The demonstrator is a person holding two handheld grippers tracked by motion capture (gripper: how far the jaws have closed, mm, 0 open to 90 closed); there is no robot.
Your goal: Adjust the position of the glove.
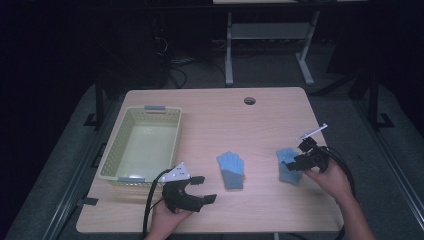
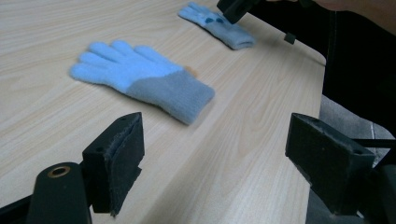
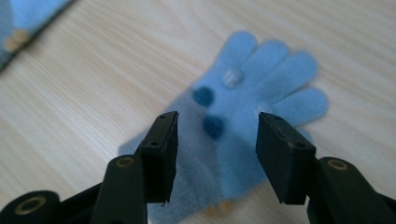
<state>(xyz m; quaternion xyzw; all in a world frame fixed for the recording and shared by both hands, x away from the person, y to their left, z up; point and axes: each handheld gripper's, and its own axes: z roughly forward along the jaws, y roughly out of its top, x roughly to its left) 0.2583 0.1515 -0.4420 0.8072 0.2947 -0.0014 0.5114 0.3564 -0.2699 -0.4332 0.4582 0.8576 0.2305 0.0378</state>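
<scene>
our right gripper [image 3: 212, 140], lower middle of its own view, straddles the dotted blue glove [image 3: 252, 107] half spread, pads not yet pinching. our left gripper [image 2: 215, 158] waits wide apart, the plain glove [image 2: 140, 77] upper left, the basket [image 1: 116, 145] left.

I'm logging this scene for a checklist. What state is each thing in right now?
Basket: upright, nothing inside.
Middle glove: flat on the table, untouched.
Right glove: flat on the table, between the jaws, not yet gripped.
Left hand-held gripper: open, holding nothing.
Right hand-held gripper: open over the right glove.
</scene>
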